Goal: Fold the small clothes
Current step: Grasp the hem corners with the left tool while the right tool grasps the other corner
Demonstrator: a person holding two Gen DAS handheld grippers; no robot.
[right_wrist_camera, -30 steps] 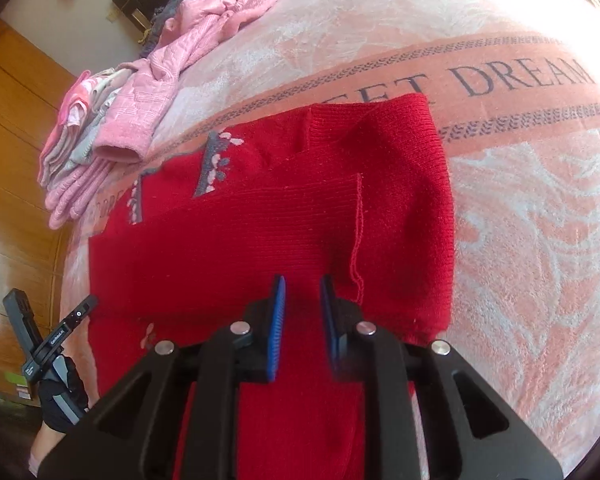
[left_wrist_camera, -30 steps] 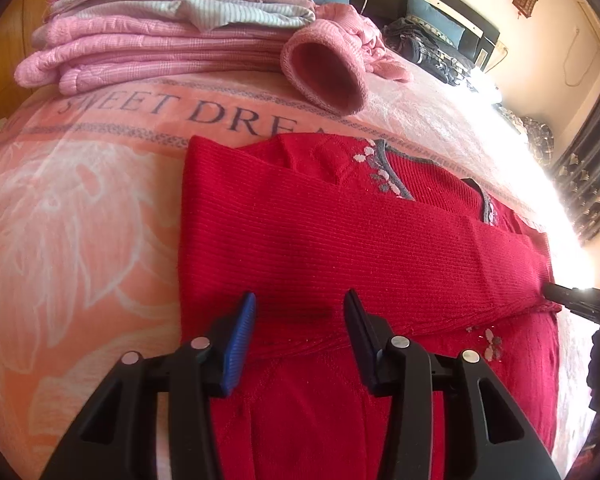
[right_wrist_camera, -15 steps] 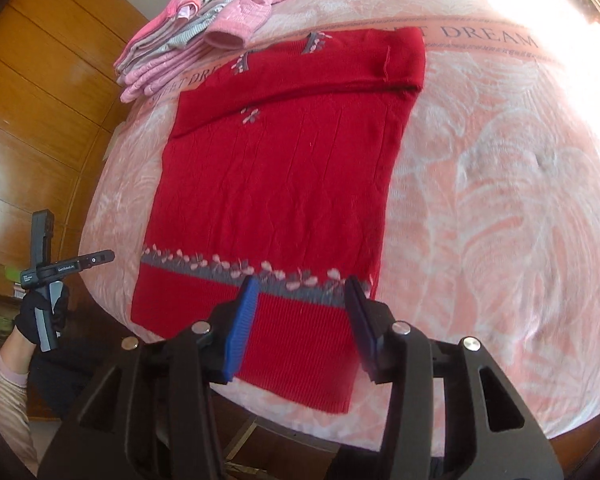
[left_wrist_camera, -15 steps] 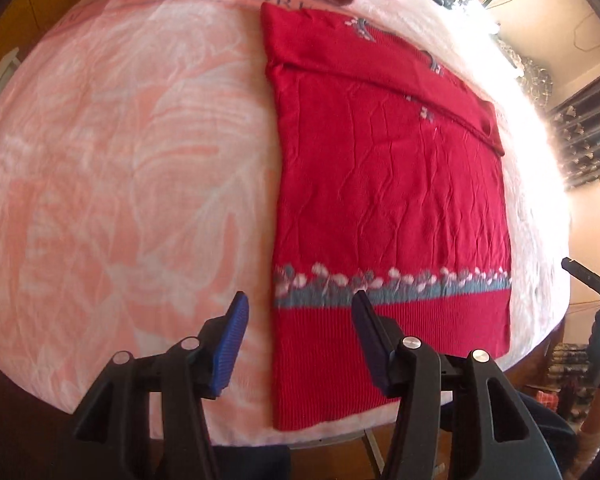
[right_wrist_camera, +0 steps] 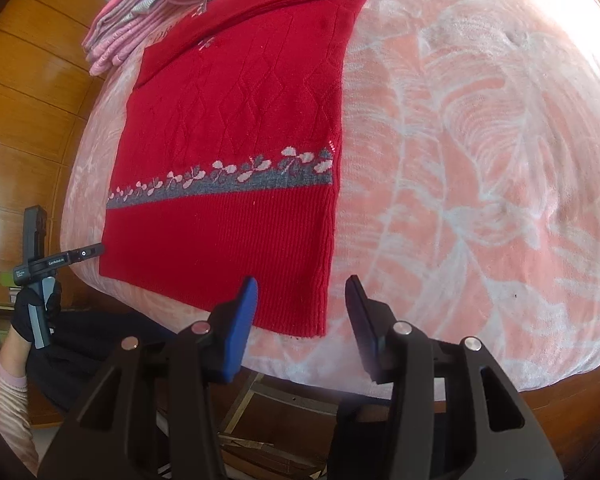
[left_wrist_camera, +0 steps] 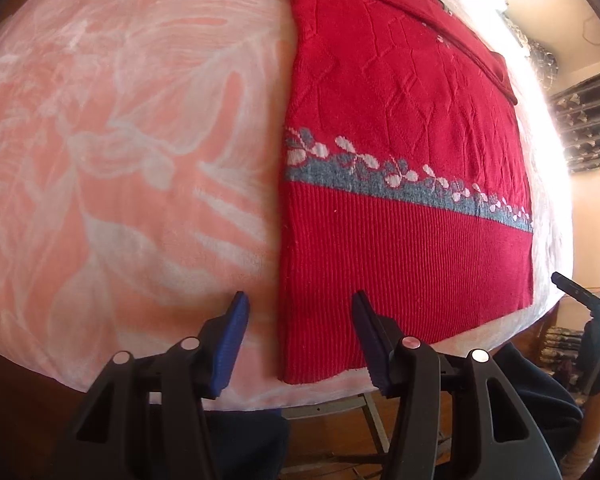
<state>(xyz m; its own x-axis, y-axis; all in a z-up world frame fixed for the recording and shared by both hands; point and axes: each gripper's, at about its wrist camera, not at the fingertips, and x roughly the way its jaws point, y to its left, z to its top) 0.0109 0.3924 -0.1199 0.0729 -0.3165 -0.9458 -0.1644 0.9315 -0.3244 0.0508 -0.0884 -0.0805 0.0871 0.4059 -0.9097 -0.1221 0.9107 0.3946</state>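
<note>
A red knitted sweater (left_wrist_camera: 404, 128) with a grey and white flower band lies flat on the pink blanket (left_wrist_camera: 120, 140), its sleeves folded across the top. My left gripper (left_wrist_camera: 300, 316) is open, hovering just off the sweater's near left hem corner. In the right wrist view the same sweater (right_wrist_camera: 236, 136) shows its near right hem corner, and my right gripper (right_wrist_camera: 302, 300) stands open around that corner without gripping it. The left gripper (right_wrist_camera: 40, 256) also appears at the far left of the right wrist view, held by a gloved hand.
A pile of folded pink and grey clothes (right_wrist_camera: 140, 12) sits at the far end of the blanket beside the sweater's top. The bed's front edge (right_wrist_camera: 420, 376) drops off just ahead of the grippers. Wooden panelling (right_wrist_camera: 24, 100) runs along the left.
Both grippers pulled back from the folded sleeves to the sweater's hem end and lowered toward its bottom corners. The right gripper widened from nearly shut to open.
</note>
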